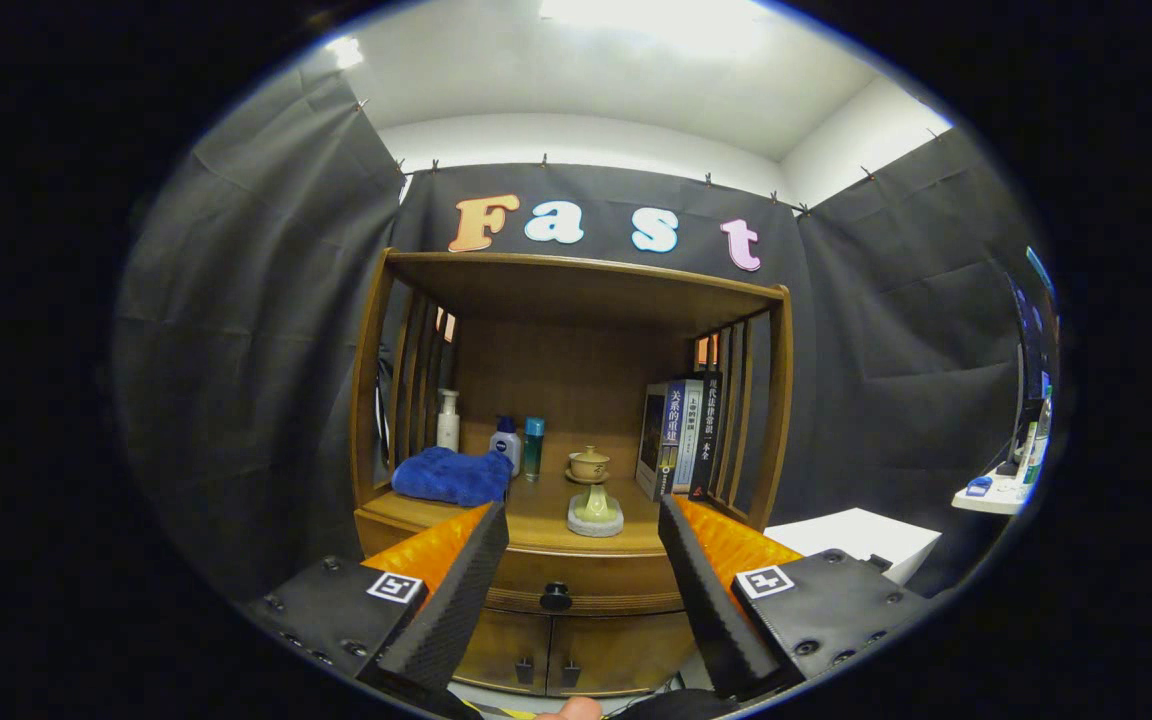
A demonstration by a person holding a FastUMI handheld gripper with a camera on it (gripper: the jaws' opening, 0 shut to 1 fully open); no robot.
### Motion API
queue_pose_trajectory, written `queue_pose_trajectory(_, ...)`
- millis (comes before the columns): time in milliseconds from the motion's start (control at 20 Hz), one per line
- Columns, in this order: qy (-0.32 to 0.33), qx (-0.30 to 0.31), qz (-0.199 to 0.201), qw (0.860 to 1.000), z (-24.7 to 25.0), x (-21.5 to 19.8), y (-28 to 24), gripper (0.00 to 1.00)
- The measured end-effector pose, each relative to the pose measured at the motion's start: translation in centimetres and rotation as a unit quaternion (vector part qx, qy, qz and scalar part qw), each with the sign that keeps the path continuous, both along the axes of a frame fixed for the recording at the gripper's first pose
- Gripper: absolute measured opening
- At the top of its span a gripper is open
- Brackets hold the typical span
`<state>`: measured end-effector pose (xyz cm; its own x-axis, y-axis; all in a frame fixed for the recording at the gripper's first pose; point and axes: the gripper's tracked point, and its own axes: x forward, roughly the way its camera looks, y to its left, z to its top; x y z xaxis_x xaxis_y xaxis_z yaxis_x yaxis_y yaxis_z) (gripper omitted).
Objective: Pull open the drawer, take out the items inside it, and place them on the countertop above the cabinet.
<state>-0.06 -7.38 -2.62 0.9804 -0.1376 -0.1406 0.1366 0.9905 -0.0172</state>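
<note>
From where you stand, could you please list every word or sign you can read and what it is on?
"关系的重建": spine of the blue book.
"现代法律常识一本全": spine of the dark book.
Pale book between them: blurred.
Bottles: print too small to read.
Open fingers, either side of the drawer knob: no words.

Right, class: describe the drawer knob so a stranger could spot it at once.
Find the wooden cabinet against the black cloth wall. Below its countertop, where a blue towel and books sit, runs the closed drawer. The drawer knob is the round dark one centred there, beyond the open gripper, unlike the two small door pulls below.
</note>
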Motion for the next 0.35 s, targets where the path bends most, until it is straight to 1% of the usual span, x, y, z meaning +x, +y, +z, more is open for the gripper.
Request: queue_pose_trajectory(350, 0.0, 0.002, -0.001, 1.0, 0.1, -0.13, -0.15, 0.98)
